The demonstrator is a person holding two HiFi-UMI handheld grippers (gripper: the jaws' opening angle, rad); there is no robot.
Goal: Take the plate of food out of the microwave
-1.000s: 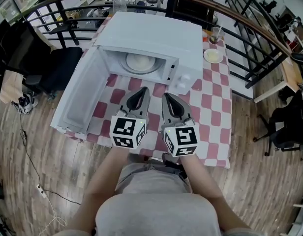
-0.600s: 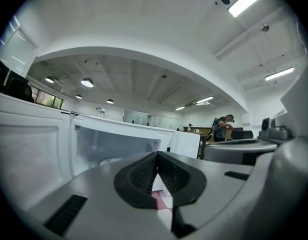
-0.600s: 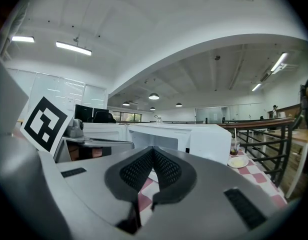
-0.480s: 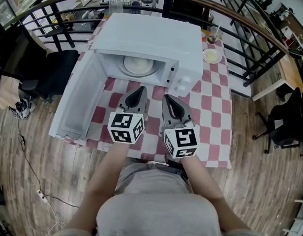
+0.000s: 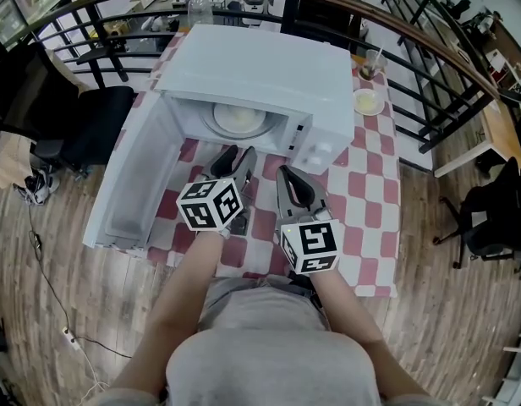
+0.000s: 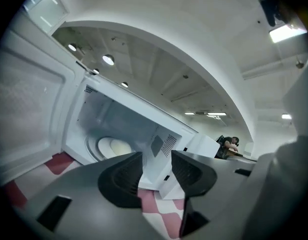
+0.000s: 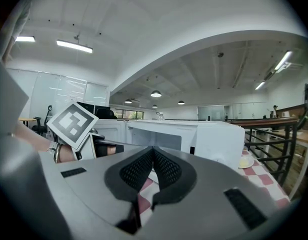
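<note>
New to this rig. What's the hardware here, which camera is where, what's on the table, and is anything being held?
There is no robot arm here. A person holds a two-jaw gripper in each hand, and the marker cubes are part of those grippers. The head view looks down from a camera on the person's head. The other two cameras ride on the grippers and look along their jaws.

The left gripper has its jaws opening, with nothing between them. The right gripper is shut and empty.

On the checked table stands a white microwave with its door swung open. The plate of food sits inside. To the microwave's right are a small dish and a cup. Nothing is held yet.
</note>
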